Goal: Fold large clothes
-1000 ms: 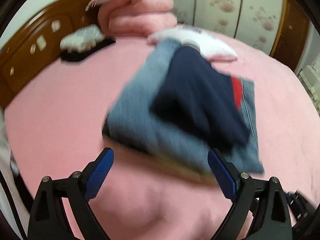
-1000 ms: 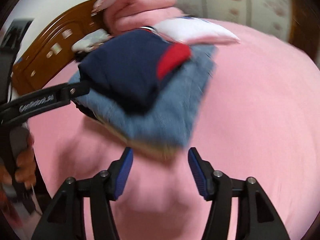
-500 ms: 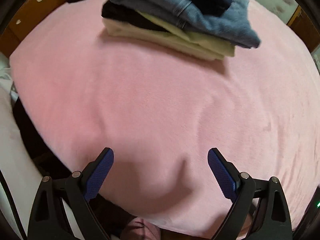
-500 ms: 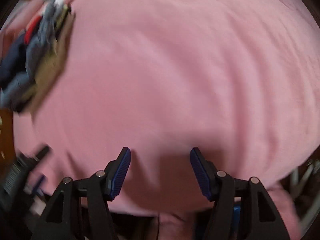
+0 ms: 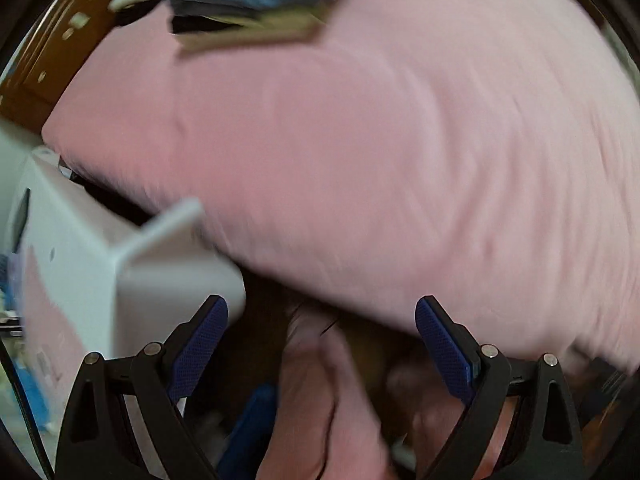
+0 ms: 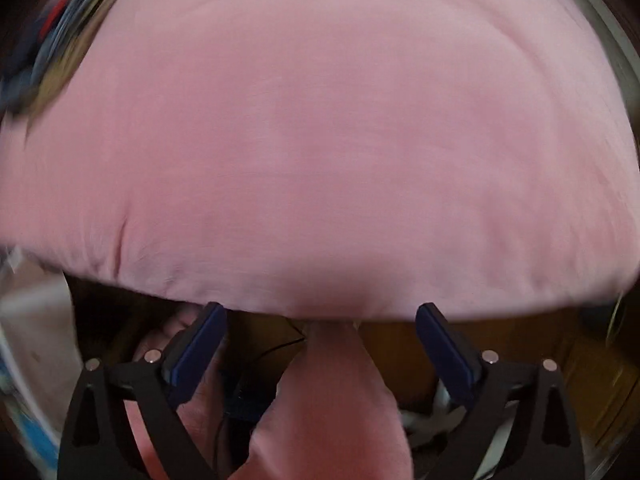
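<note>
A pink-sheeted bed (image 5: 360, 152) fills both my views, its near edge running across just ahead of my tools, both pictures smeared by blur. At far left in the left wrist view a white cabinet (image 5: 80, 248) stands beside the bed, and a brown wooden headboard (image 5: 52, 64) sits at the upper left. The stack of folded clothes (image 5: 256, 4) lies on the bed's far side, upper left of that view, its long axis running roughly left to right, blue denim layers over a pale bottom layer. In the right view the same stack (image 6: 52, 52) is a blurred streak at the upper left edge. No writing is readable. My left tool (image 5: 322, 334) is released, fingers spread wide, holding nothing. My right tool (image 6: 320, 338) is likewise spread and empty.
</note>
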Available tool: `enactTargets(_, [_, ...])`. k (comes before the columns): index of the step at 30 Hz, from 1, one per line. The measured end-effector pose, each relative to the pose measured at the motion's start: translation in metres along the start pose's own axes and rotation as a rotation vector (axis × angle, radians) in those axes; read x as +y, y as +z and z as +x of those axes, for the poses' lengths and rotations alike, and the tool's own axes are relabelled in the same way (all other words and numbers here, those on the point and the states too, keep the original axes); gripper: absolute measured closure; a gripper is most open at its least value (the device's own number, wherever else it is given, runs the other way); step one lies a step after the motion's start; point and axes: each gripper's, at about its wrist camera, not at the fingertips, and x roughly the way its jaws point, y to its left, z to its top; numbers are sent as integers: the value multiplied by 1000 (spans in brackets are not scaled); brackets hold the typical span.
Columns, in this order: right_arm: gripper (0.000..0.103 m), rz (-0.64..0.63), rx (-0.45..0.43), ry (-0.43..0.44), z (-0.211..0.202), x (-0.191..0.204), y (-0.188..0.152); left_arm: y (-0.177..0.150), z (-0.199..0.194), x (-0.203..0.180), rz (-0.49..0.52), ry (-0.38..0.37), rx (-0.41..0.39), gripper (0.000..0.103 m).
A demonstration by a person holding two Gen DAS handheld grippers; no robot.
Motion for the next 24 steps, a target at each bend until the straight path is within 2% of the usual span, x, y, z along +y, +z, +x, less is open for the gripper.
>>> enactTargets(2, [7, 82, -1, 15, -18, -40, -10, -15, -14, -30, 116, 89, 94, 9])
enactTargets(4, [6, 127, -18, -26, -39, -71, -22, -30, -29, -59, 250, 145, 149, 9])
enactTargets(6, [6, 155, -19, -40, -52, -89, -30, -40, -47, -84, 343, 146, 141, 9])
enactTargets(9, [6, 178, -24, -39, -70, -120, -46, -46, -71, -117, 439, 134, 71, 8])
enactTargets(12, [6, 179, -85, -73, -87, -113, -56, -37, -71, -135, 466, 103, 48, 8])
enactTargets(16, [6, 157, -184, -64, -107, -93, -61, -23, -85, -150, 430, 67, 22, 8])
enactTargets(21, [6, 132, -291, -69, -137, -75, -68, -15, -114, -142, 382, -23, -97, 8])
enactTargets(24, [6, 151, -307, -64, -161, -62, -78, -17, -135, -131, 378, -46, -163, 8])
